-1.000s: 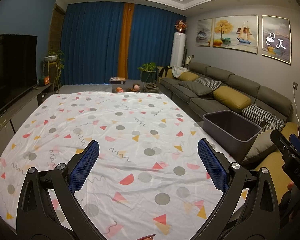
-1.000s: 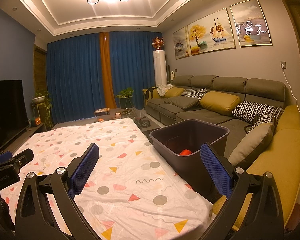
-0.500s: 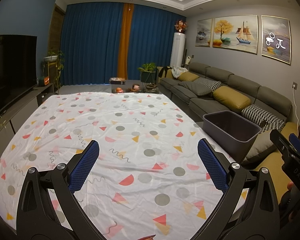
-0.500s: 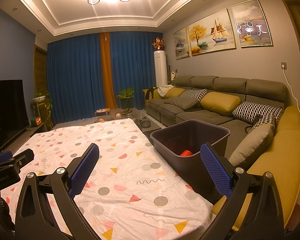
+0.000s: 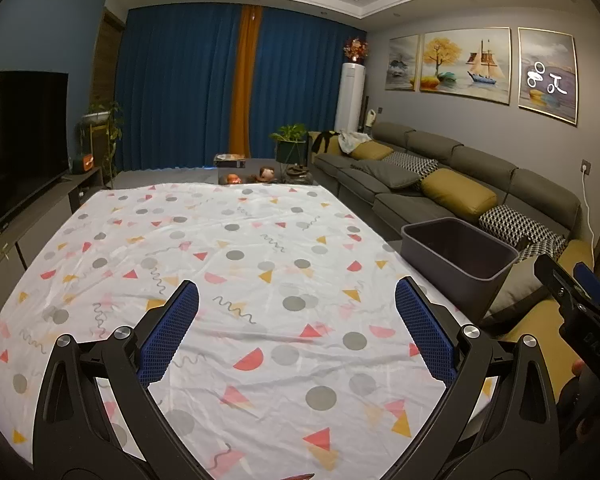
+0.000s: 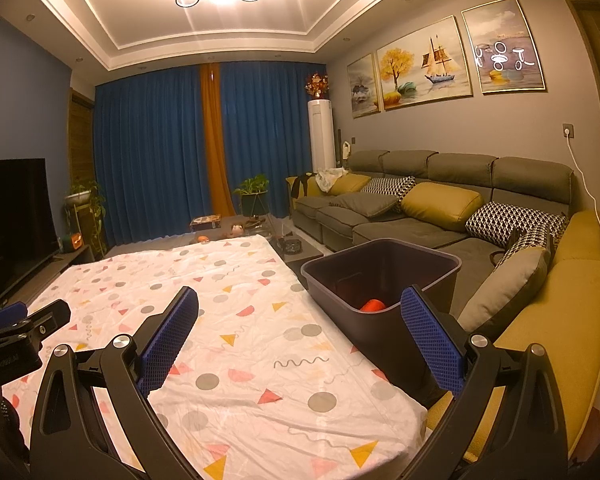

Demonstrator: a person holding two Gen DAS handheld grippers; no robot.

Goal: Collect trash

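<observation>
A dark grey bin stands at the right edge of the table, between it and the sofa; an orange-red piece of trash lies at its bottom. The left wrist view shows the same bin, its inside dark. My left gripper hangs open over the patterned tablecloth with nothing between its blue pads. My right gripper is open too, over the table's right front corner, its right finger in front of the bin. No loose trash shows on the cloth.
A grey and yellow sofa with cushions runs along the right. A TV on a low cabinet lines the left wall. A low table with small items, plants and blue curtains sit at the far end.
</observation>
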